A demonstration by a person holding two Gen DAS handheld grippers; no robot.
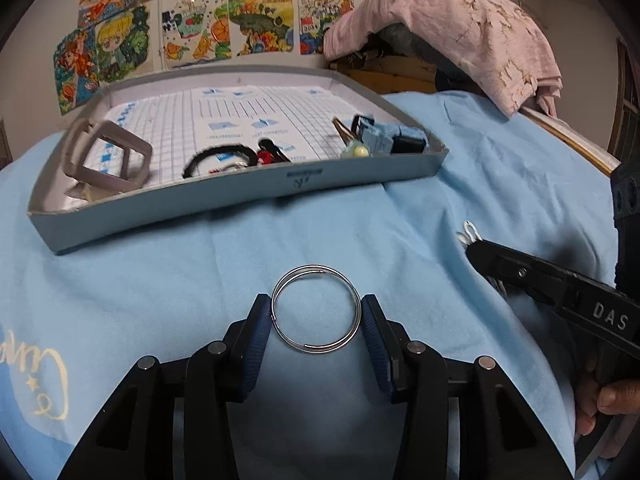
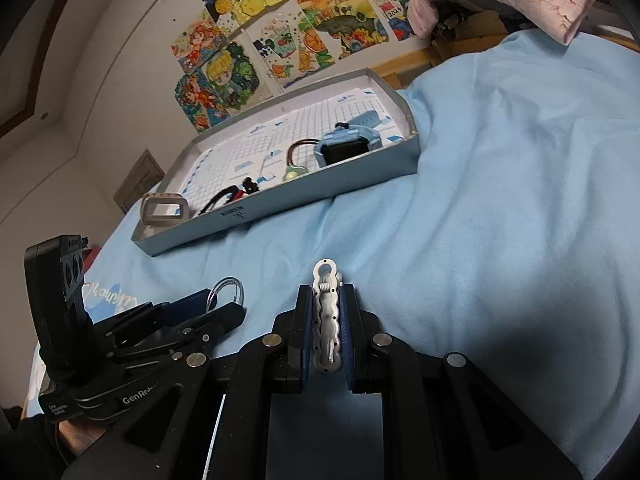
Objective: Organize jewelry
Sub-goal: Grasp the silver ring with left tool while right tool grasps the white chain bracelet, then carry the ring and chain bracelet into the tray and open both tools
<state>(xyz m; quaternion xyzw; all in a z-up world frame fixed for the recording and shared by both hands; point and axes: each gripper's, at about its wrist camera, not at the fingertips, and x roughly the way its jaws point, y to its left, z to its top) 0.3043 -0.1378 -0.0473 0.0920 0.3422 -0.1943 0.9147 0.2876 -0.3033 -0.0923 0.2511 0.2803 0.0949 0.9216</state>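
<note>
My left gripper (image 1: 316,310) is shut on a silver ring bangle (image 1: 316,344), its blue pads touching both sides; the bangle also shows in the right wrist view (image 2: 228,286). My right gripper (image 2: 327,300) is shut on a white hair clip (image 2: 328,316), its loop end sticking out past the fingertips. The right gripper shows in the left wrist view (image 1: 474,250), with the clip tip (image 1: 466,234) showing. A grey tray (image 1: 240,204) on the blue blanket holds a black hair tie (image 1: 218,156), a blue watch (image 1: 384,138), a green bead charm (image 1: 358,152) and a grey frame (image 1: 106,152).
The blue blanket (image 1: 500,184) covers the bed. A pink cloth pile (image 1: 472,28) lies at the back right. Colourful drawings (image 1: 192,28) hang on the wall behind the tray. The tray also shows in the right wrist view (image 2: 280,204).
</note>
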